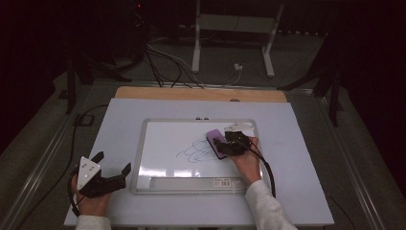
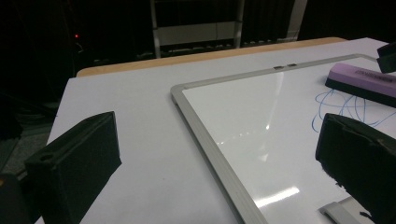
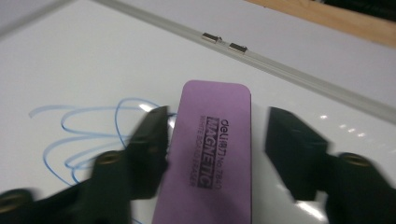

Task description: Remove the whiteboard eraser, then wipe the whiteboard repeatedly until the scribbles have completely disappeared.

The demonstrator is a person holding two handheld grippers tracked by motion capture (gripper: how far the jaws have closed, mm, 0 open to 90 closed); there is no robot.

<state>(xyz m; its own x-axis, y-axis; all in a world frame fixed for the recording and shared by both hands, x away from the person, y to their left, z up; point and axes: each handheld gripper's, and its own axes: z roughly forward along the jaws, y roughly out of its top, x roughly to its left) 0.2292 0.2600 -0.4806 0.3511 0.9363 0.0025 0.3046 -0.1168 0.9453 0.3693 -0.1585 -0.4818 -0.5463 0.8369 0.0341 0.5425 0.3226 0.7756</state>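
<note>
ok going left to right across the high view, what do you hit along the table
left tool → silver-framed rectangular whiteboard → blue scribble → purple rectangular eraser → right tool

The purple eraser (image 3: 212,154) carries dark print along its top face. The brand reads "deli", followed by small characters too fine to read. Below it stands "MAGNETIC" in large capitals, with "No.7840"-like digits beside it that are not fully legible. A further line, "WHITE BOARD ERASER", runs alongside. A white label (image 1: 224,182) on the lower frame of the whiteboard (image 1: 143,158) bears print too small to read.
</note>
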